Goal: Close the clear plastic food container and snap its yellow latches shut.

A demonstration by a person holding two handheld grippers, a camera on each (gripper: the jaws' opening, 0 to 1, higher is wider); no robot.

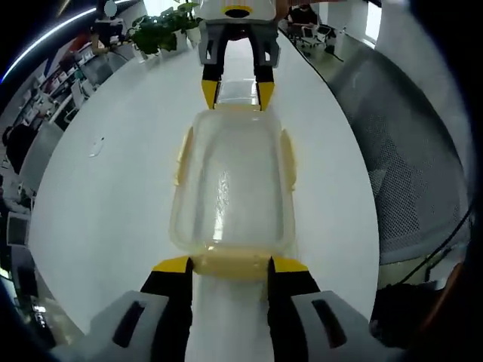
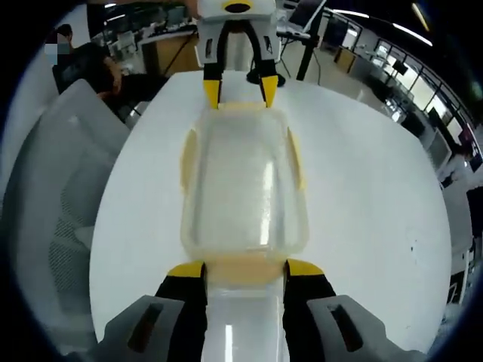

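Setting: office room with desks, potted plants at the upper left of the left gripper view, a grey mesh chair along its right side.
Counter: white counter, long and bare around the work.
Container: clear food container sits at frame centre in both views, lid on top, lengthwise between the two grippers.
Latches: long yellow side latches stand slightly away from the walls and look unsnapped; whether the end latches are locked I cannot tell.
Left gripper: left gripper at the bottom of its own view, fingers spread to either side of the near yellow end latch, tips touching or just beside it.
Right gripper: right gripper likewise, fingers spread around the opposite end latch; it also shows at the top of the left gripper view.
Step, as I judge it: pressing the two end latches down.
Risk: uneven push from one end could slide the light box across the smooth counter.
Risk: a fingertip slipping off the latch would leave it half seated.
Risk: a lid not fully seated could pop up once a latch is forced.
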